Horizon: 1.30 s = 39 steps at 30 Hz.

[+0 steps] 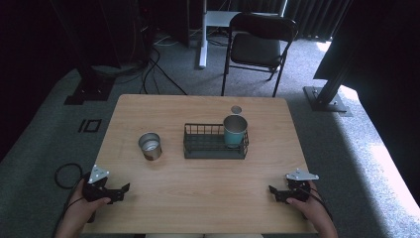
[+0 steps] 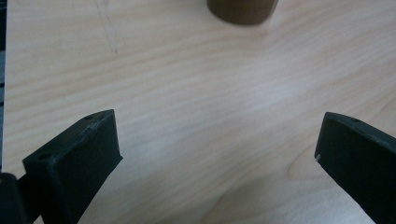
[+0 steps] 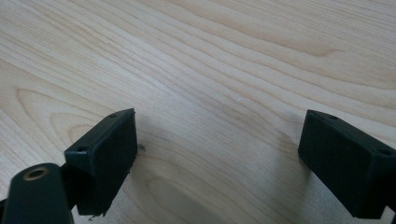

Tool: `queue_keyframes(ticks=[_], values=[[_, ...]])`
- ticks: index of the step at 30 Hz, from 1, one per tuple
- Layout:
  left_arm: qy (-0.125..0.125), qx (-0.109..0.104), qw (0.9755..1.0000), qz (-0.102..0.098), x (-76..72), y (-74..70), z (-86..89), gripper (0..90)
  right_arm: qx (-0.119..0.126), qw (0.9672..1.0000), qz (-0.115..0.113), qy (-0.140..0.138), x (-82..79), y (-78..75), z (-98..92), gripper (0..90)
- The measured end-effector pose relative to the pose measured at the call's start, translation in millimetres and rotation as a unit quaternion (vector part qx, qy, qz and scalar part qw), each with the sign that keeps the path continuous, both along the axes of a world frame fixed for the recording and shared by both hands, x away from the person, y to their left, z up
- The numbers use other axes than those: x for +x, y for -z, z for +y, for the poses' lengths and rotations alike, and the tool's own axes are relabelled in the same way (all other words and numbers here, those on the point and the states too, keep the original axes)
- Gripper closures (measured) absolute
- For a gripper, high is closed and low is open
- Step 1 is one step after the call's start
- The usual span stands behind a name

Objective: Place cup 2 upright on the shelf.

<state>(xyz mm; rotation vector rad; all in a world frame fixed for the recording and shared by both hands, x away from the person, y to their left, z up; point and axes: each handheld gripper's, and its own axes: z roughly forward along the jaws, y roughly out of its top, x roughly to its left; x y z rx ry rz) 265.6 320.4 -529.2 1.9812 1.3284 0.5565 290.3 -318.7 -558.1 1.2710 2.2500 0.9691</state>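
On the wooden table [image 1: 198, 198] in the high view, the left gripper [image 1: 121, 191] rests near the front left corner and the right gripper [image 1: 274, 192] near the front right corner, each held by a hand. A steel cup [image 1: 150, 146] stands a little left of the middle, well apart from both grippers. Just to its right is a dark wire basket [image 1: 215, 148], and a teal cup [image 1: 235, 130] stands upright in the basket's right end.

Along the left gripper view, the two black jaws are spread wide with only bare wood between them. The base of the steel cup [image 2: 243, 10] shows at the top edge, far ahead.

Along the right gripper view, the jaws are also wide apart and hold nothing; between them is only wood grain.

I judge that the steel cup is the nearest thing for the left gripper. The risk is that a smooth round cup slips or tips if one jaw touches it first, or that it knocks against the basket's wall when it is pushed to the right.
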Motion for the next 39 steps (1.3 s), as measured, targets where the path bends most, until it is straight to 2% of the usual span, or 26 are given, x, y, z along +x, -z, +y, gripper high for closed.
queue_keyframes(ticks=[7,14,18,28,34,39], values=[[0.006,-0.006,0.9999,-0.006,6.4,-3.1,-8.0,0.6,0.0,1.0,0.0,0.0,0.0,0.0,0.0,11.3],[0.009,-0.024,0.9994,-0.022,14.1,-7.9,-15.0,0.6,0.0,1.0,0.0,0.0,-0.1,0.0,0.0,11.3],[0.01,-0.023,0.9992,-0.031,20.3,-11.6,-19.8,0.6,0.0,1.0,0.0,0.0,0.0,0.0,0.0,11.3],[0.021,-0.043,0.9966,-0.068,34.4,-19.2,-34.1,0.6,0.0,1.0,0.0,0.0,0.0,0.0,0.0,11.3],[0.023,-0.045,0.9947,-0.089,41.8,-22.8,-38.1,0.6,0.0,1.0,0.0,0.0,-0.1,-0.1,0.0,11.3],[0.02,-0.049,0.9939,-0.097,48.5,-22.9,-41.1,0.6,0.0,1.0,0.0,0.0,-0.1,0.0,0.1,11.3]])
